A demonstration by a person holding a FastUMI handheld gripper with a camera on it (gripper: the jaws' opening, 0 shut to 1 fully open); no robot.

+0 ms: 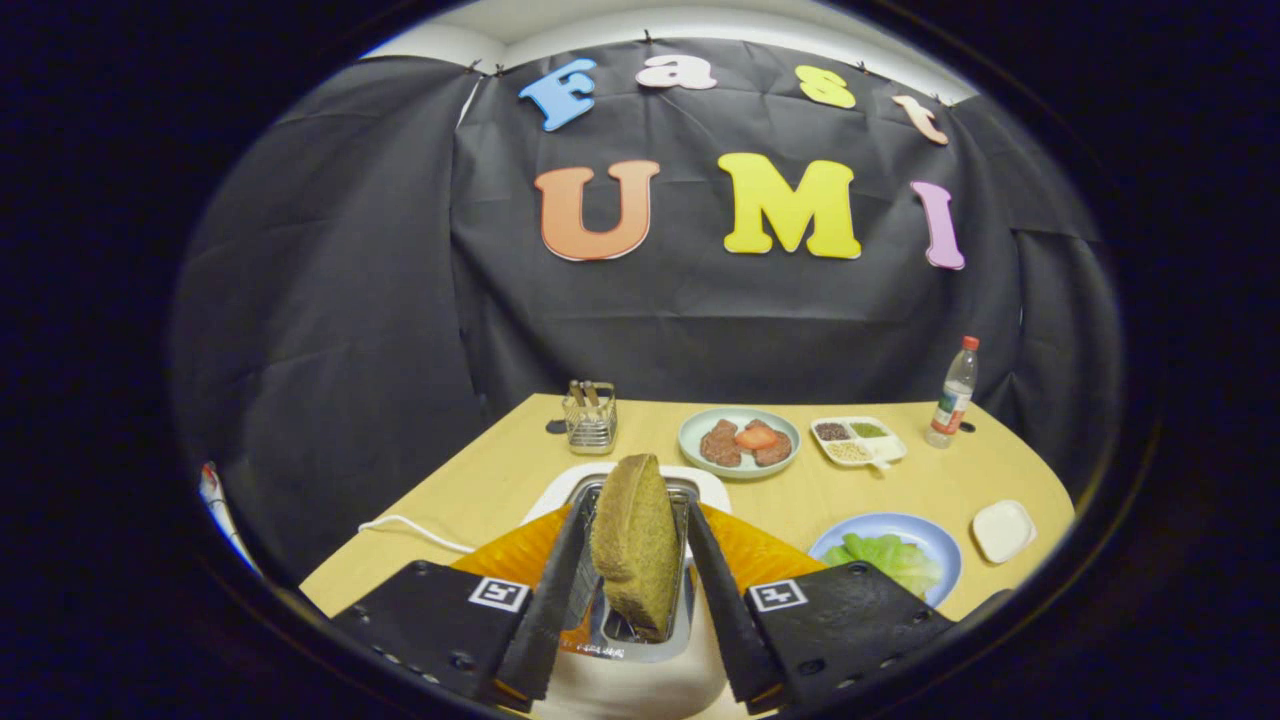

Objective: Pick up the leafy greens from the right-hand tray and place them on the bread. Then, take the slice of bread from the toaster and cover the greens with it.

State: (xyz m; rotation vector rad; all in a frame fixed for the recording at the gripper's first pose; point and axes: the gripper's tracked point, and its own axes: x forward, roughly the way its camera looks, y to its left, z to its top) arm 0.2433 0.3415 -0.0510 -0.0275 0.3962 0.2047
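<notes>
While the bread (636, 545) stands upright in the toaster (640, 640) slot, the gripper (636, 560) has its fingers apart on both sides of it, seemingly not pressing it, and the greens (890, 557) lie on a blue plate (935, 540) beyond the right finger.

Brown-green bread slice (636, 545) in a white toaster (625, 660) on a tan table (480, 490). Behind the toaster, a pale green plate (700, 450); right of it, a blue plate (925, 530) with green leafy greens (885, 556).
</notes>
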